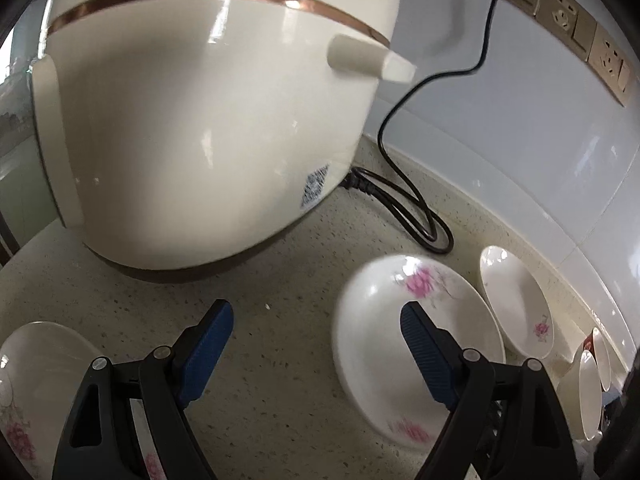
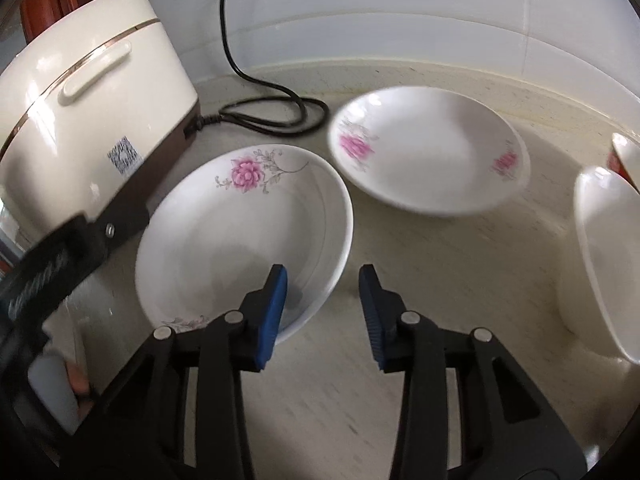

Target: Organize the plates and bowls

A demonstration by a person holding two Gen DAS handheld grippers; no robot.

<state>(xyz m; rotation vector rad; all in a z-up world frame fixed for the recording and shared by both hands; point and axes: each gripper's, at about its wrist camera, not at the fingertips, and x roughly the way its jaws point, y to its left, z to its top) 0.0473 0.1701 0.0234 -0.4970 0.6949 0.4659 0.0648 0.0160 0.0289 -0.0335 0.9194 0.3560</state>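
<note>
A white plate with pink flowers (image 2: 244,236) lies on the speckled counter beside the rice cooker. My right gripper (image 2: 324,308) is partly open over the plate's near right rim, one blue pad inside the dish and the other outside; neither pad touches it. The same plate (image 1: 372,320) shows in the left wrist view, where my left gripper (image 1: 318,340) stands wide open and empty above the counter, its right finger in front of the plate. A second flowered plate (image 2: 432,156) lies behind, near the wall. A third plate (image 1: 36,360) lies at the bottom left.
A large cream rice cooker (image 1: 200,120) fills the left, its black cord (image 1: 408,200) looping on the counter up to wall sockets (image 1: 560,12). A white bowl (image 2: 604,256) and a red-sided bowl (image 2: 624,156) stand at the right. A hand (image 2: 76,380) holds the left gripper's body.
</note>
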